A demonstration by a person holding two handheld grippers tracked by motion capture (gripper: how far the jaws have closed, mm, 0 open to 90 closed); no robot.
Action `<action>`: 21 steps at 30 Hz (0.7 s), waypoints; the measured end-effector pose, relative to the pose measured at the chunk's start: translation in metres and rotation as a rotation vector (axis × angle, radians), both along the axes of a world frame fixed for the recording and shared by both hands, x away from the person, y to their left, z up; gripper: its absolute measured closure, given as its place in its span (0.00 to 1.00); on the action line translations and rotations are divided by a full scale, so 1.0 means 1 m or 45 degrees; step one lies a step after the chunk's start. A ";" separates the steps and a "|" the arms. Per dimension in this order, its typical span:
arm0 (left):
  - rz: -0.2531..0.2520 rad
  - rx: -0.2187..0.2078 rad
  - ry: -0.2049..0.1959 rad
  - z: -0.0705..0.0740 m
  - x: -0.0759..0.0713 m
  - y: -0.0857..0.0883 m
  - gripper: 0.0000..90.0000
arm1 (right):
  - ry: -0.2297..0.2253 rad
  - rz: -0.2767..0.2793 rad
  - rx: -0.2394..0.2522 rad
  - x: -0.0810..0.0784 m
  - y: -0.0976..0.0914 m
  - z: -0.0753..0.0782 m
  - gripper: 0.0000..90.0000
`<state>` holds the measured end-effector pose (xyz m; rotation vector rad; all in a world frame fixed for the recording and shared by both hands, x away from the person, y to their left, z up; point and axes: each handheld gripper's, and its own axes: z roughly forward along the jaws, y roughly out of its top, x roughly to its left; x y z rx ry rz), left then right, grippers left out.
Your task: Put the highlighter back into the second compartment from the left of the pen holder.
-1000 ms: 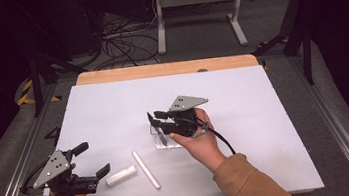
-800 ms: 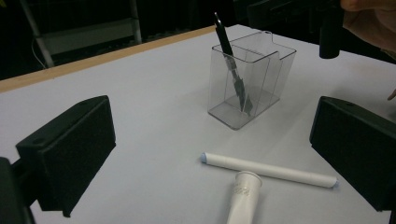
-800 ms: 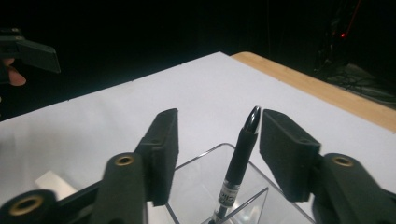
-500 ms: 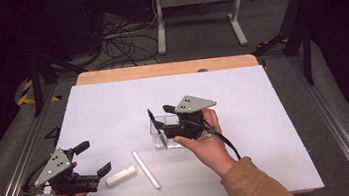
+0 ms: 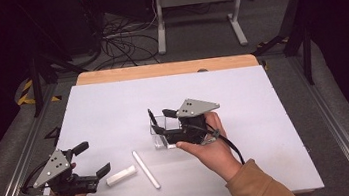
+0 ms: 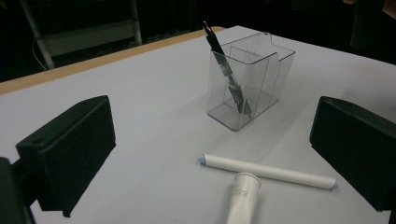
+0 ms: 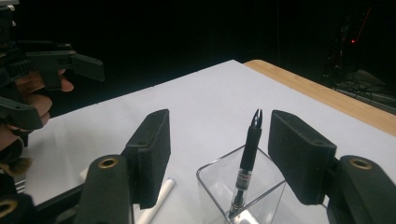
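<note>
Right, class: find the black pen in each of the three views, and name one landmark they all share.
High view: the black pen stands near the table's middle, leaning in the clear holder.
Left gripper view: upper centre, pen leaning left inside the holder.
Right gripper view: lower centre, pen upright between the two black jaws.
Shared landmark: the long white tube lying near the holder.

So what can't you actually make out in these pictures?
- Print on the black pen: too small and blurred, right gripper view.
- Shorter white stick: near end cut off by the bottom edge, left gripper view.
- Clear holder: right side hidden behind the right gripper, high view.
</note>
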<state>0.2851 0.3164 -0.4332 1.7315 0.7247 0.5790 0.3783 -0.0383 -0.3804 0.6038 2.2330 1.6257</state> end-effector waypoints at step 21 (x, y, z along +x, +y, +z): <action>0.009 -0.027 0.002 0.000 -0.004 0.004 0.01 | 0.255 0.044 -0.021 -0.013 0.014 0.005 0.41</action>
